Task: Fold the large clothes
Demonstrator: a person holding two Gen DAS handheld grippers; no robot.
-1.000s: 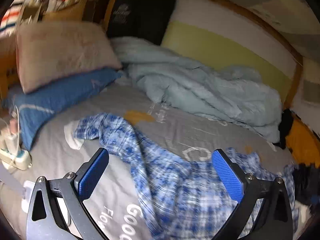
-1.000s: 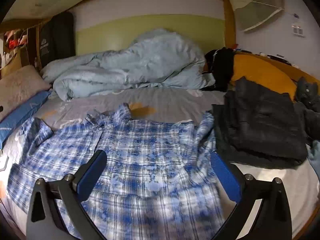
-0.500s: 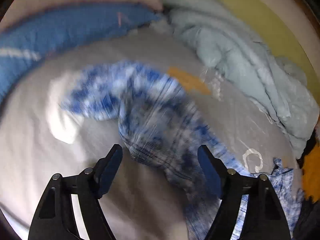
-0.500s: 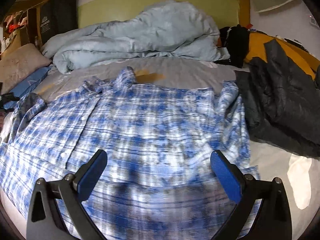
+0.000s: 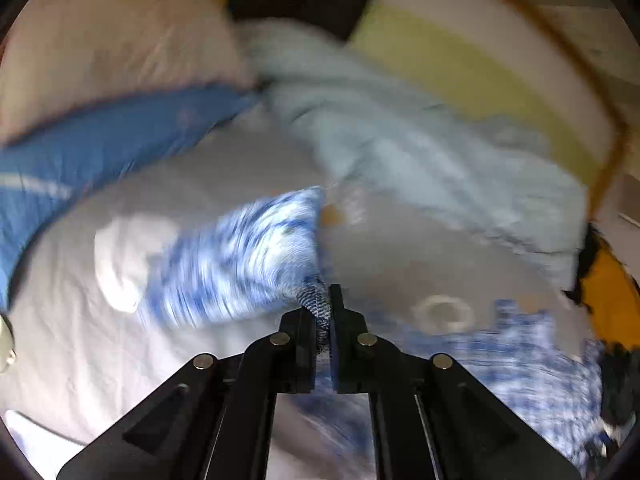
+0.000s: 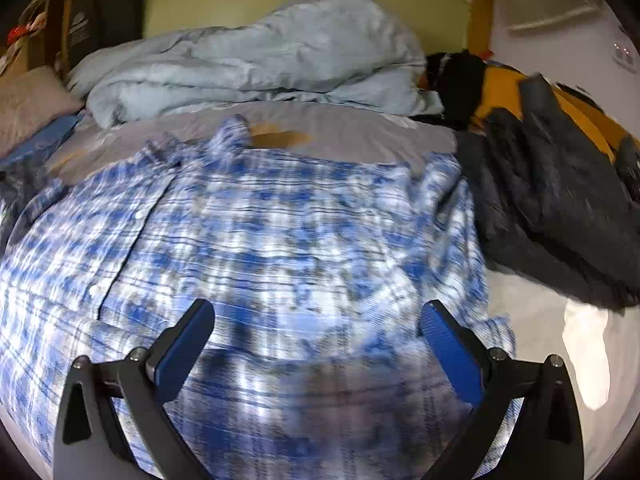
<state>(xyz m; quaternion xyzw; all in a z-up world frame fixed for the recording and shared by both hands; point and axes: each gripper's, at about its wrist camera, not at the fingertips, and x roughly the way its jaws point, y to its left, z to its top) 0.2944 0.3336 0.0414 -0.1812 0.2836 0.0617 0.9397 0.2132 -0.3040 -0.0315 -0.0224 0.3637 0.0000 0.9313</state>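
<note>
Left gripper [image 5: 322, 316] snapped closed – now pinching plaid shirt [image 5: 240, 264] | right gripper [image 6: 316, 344] released – over shirt

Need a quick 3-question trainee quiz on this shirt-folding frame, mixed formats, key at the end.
1. True or false: the left tool is shut on a fold of the blue-and-white plaid shirt.
2. Multiple choice: the right tool is A) shut on the shirt, B) open above the shirt, C) gripping the dark grey garment.
3. Fill in: the crumpled light blue duvet lies between the shirt and the ____ headboard.

Key: 1 true; 2 B; 3 yellow-green.
</note>
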